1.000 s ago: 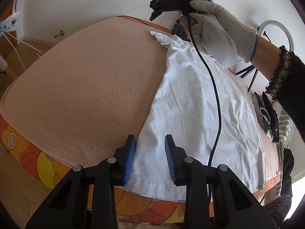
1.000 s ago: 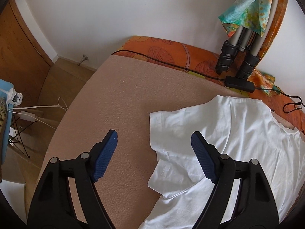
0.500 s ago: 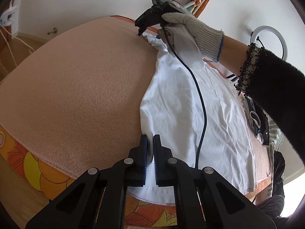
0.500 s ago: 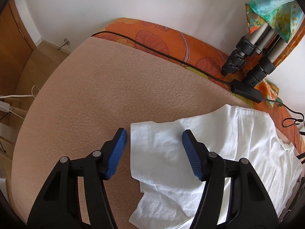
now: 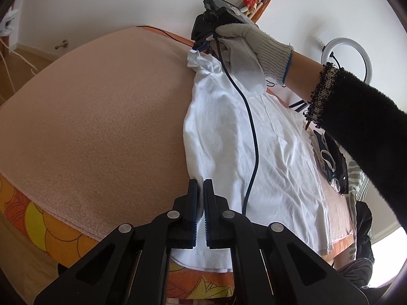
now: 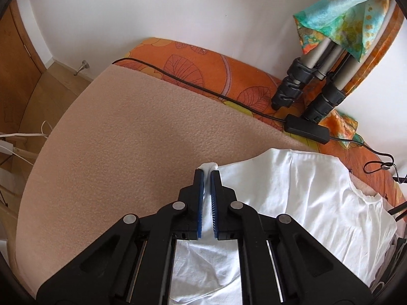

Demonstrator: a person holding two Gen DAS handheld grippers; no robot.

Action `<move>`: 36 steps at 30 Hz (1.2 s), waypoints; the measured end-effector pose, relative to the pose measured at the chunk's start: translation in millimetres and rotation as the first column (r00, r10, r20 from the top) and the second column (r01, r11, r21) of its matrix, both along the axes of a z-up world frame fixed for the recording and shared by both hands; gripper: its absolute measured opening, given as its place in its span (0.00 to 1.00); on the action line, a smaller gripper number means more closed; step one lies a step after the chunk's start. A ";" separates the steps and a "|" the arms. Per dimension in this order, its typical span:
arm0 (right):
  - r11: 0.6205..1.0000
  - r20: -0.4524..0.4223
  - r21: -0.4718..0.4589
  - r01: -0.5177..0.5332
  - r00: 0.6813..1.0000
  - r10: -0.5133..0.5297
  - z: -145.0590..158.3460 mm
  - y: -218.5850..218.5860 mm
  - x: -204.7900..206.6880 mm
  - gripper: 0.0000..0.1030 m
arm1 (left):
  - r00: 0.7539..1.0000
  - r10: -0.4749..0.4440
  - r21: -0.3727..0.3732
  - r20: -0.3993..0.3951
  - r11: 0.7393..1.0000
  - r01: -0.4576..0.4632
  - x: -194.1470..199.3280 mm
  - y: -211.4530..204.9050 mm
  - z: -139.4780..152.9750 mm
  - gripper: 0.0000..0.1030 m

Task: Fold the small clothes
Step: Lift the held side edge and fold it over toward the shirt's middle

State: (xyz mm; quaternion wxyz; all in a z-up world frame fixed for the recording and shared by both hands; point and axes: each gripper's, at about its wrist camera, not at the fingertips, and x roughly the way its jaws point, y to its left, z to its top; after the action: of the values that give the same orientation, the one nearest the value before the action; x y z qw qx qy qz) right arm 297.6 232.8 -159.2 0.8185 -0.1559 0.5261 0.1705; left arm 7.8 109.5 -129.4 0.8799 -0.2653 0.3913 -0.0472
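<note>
A white shirt (image 5: 254,152) is spread on a pink fleece blanket (image 5: 101,117), which is laid over an orange flowered mattress (image 6: 229,76). In the left wrist view the shirt is seen from 6 o'clock up to 12 o'clock, slightly right of the centre, and its left edge is lifted and bunched. The left gripper (image 5: 201,203) is pressed together on the hem corner of the shirt at 6 o'clock; white cloth is seen in the thin gap between its blue pads. At 12 o'clock of the same view the right gripper (image 5: 201,47) is held by a gloved hand (image 5: 249,48), and a crumpled sleeve (image 5: 202,63) is pinched at its tip. A black cable (image 5: 251,137) is hung from that gripper and is laid over the shirt. In the right wrist view the right gripper (image 6: 207,188) is closed on a small fold of the sleeve (image 6: 209,165), which is pushed out just above the pads at the centre. The body of the shirt (image 6: 318,198) is spread toward 4 o'clock. Tripod legs (image 6: 313,91) are placed at 2 o'clock on the mattress, and a coloured cloth (image 6: 338,23) is draped over them. A black adapter box (image 6: 306,129) is laid just beside the tripod feet. A ring light (image 5: 348,61) is seen at 2 o'clock in the left wrist view.
</note>
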 end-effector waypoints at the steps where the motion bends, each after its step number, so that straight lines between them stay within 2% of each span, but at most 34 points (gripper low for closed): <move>1: 1.000 0.004 0.012 0.011 1.000 -0.011 5.0 -7.0 1.6 0.06 | 1.000 -0.006 0.005 0.009 1.000 0.006 -0.4 -1.5 2.7 0.03; 5: 0.998 0.024 0.048 0.046 0.999 -0.048 23.0 -34.9 6.3 0.06 | 0.999 -0.030 0.036 0.033 0.999 0.029 -1.4 -9.2 9.9 0.03; 10: 0.993 0.036 0.089 0.078 0.996 -0.082 44.3 -70.4 8.6 0.06 | 0.997 -0.065 0.004 0.052 0.998 0.065 -0.7 -17.5 14.9 0.03; 19: 0.991 0.091 0.073 0.110 0.989 -0.116 78.5 -142.9 1.8 0.05 | 0.977 -0.191 0.001 0.092 0.982 0.191 -1.7 -52.1 27.4 0.03; 22: 0.989 0.093 0.050 0.142 0.985 -0.146 77.3 -172.4 2.0 0.05 | 0.967 -0.241 0.009 0.085 0.971 0.241 -0.3 -67.7 26.9 0.03; 28: 0.973 0.059 0.006 0.229 0.972 -0.229 77.8 -220.2 32.9 0.05 | 0.950 -0.306 0.013 0.065 0.952 0.306 3.7 -89.9 23.2 0.02; 33: 0.961 0.043 -0.042 0.272 0.962 -0.271 61.0 -239.3 42.7 0.05 | 0.941 -0.335 0.021 0.047 0.942 0.334 6.5 -101.3 19.8 0.02; 36: 0.961 0.025 -0.024 0.276 0.961 -0.275 51.4 -244.8 43.2 0.06 | 0.939 -0.343 0.027 0.037 0.939 0.342 7.9 -104.1 17.9 0.02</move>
State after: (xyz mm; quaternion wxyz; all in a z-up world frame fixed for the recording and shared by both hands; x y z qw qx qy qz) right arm 340.8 -12.0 -107.8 0.8377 -0.0940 0.5359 0.0462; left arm 15.7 5.4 -111.5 0.8686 -0.1833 0.4140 -0.2011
